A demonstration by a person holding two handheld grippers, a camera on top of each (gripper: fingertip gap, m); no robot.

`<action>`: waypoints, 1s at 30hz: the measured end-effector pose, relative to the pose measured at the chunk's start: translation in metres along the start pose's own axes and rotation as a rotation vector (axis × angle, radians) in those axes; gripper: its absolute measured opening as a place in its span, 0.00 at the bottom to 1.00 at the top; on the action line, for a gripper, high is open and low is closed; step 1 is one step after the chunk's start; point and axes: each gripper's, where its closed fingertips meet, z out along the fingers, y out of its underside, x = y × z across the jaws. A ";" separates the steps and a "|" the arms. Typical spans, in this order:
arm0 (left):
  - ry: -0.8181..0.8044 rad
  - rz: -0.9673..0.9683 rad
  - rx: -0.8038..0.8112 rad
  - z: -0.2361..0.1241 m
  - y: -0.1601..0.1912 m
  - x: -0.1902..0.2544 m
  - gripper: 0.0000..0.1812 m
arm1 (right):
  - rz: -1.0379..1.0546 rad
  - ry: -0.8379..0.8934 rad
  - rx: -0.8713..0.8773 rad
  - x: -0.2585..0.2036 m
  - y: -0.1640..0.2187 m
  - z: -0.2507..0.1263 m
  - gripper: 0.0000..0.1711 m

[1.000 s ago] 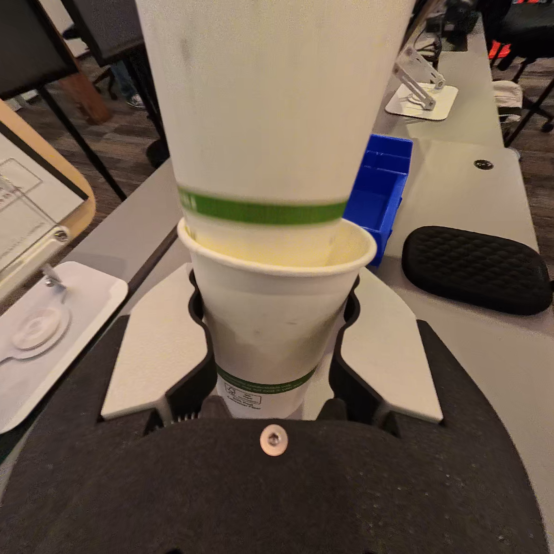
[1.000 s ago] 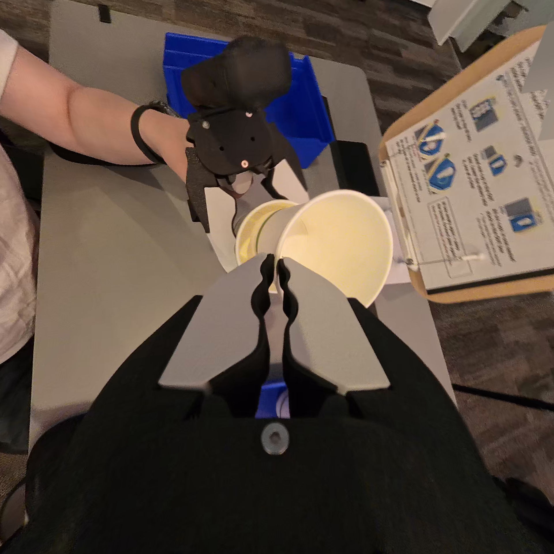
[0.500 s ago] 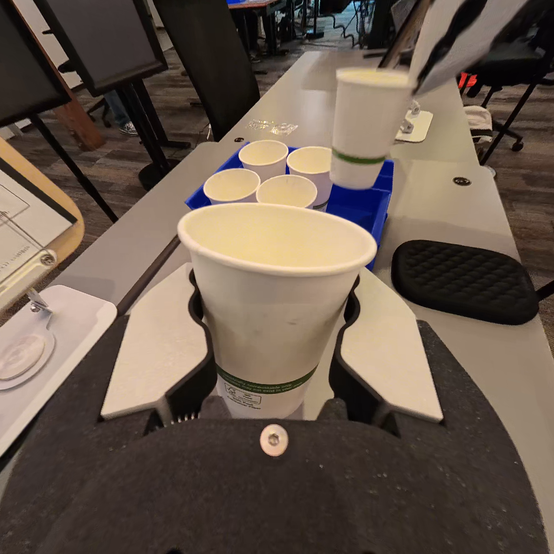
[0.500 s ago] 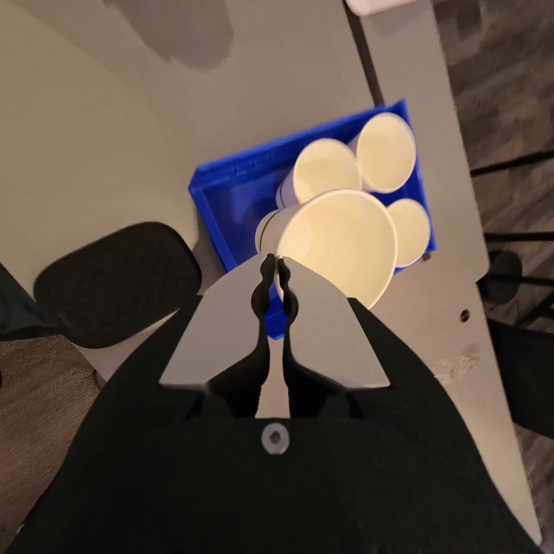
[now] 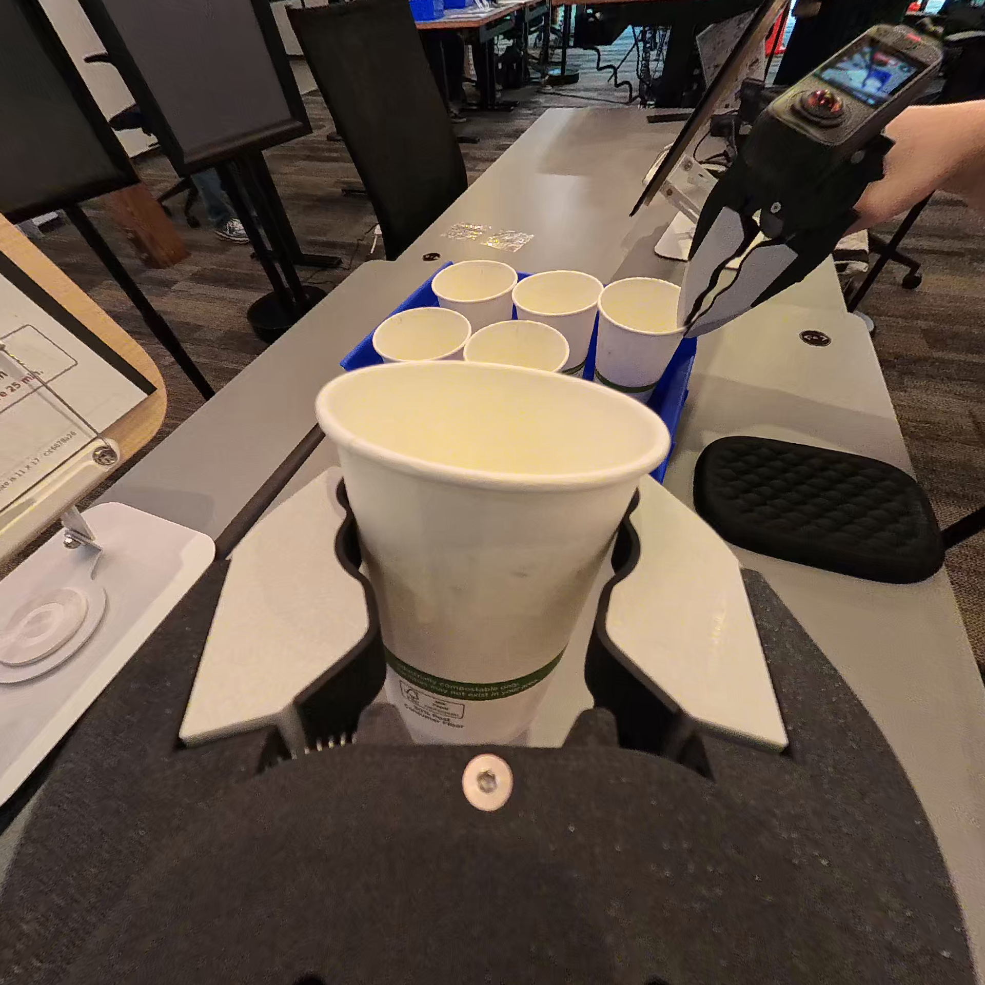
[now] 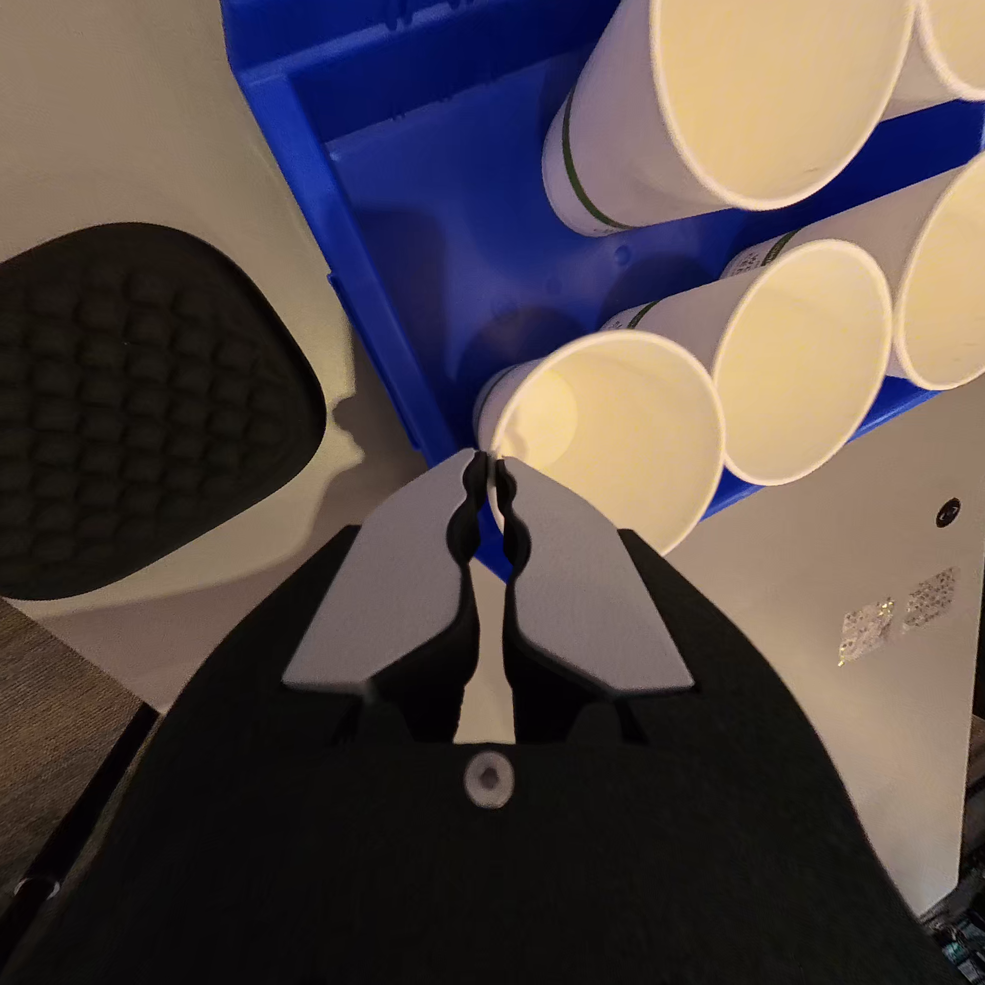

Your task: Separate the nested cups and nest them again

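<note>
Since half a second ago the right gripper (image 5: pixel 709 304) has been carrying its cup down out of the air into the blue bin (image 5: pixel 674 394); a second ago that cup was sitting nested inside the other one.

In the left wrist view, the left gripper (image 5: pixel 487 538) is clamping the outer cup (image 5: pixel 490 511) by its lower wall, upright and empty, at the centre. At 12 o'clock the bin is holding four loose cups (image 5: pixel 511 325), and at 1 o'clock the placed cup (image 5: pixel 634 336) is standing at the bin's right edge, the right gripper pinching its rim.

In the right wrist view, the right gripper (image 6: pixel 487 463) is nearly closed, nipping the rim of the placed cup (image 6: pixel 613 432), whose base is reaching the bin (image 6: pixel 426 160) floor. More cups are crowding in at 1 to 3 o'clock; a black wrist pad (image 6: pixel 133 400) is lying at 9 o'clock.

Separation looks done. Releasing this cup, or lifting it again, and re-nesting are still to come.
</note>
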 end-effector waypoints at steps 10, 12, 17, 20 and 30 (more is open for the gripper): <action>0.005 0.007 -0.019 -0.001 0.005 0.002 0.52 | 0.018 -0.012 0.039 -0.004 -0.003 -0.008 0.02; 0.004 0.006 -0.022 -0.001 0.006 0.002 0.52 | 0.023 -0.011 0.025 -0.005 0.000 -0.009 0.02; 0.003 0.007 -0.013 -0.003 0.003 0.002 0.52 | 0.020 -0.013 0.011 -0.008 0.002 -0.007 0.02; 0.000 0.010 -0.017 -0.002 0.004 0.001 0.52 | 0.014 -0.004 -0.015 -0.006 0.003 -0.003 0.02; -0.007 0.030 -0.046 0.001 0.010 0.002 0.52 | 0.058 -0.074 0.009 -0.013 -0.008 -0.005 0.02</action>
